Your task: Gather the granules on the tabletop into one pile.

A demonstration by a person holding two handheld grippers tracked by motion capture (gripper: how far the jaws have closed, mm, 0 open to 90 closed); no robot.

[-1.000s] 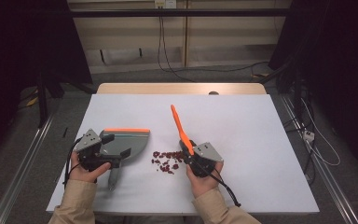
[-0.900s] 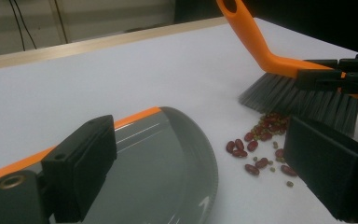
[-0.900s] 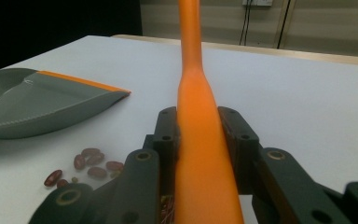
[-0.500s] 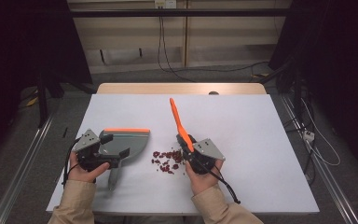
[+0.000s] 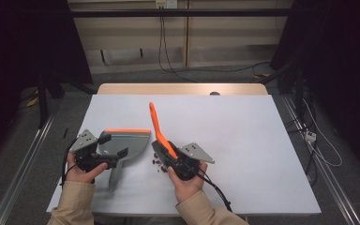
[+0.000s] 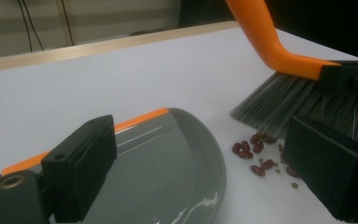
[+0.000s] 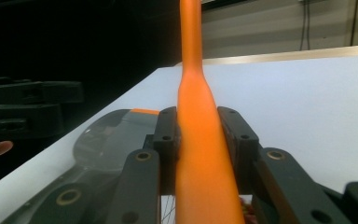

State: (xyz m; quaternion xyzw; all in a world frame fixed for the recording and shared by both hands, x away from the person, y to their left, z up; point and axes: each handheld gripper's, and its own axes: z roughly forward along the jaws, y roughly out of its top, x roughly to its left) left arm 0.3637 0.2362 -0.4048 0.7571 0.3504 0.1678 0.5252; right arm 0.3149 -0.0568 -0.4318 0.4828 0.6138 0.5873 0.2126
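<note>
White and wide, the desk carries everything, and places here are told from the dustpan. Nearest the person, the left gripper has its fingers apart over the pan's grey tray, pressing on nothing (its handle runs back under the hand). Just beside the pan's curved lip lies a small scatter of red beans, the grey bristles of the brush touching their far edge. The right gripper, on the far side of the beans from the pan, has its fingers clamped on the brush's orange handle, which slants up and away beyond the pan.
</note>
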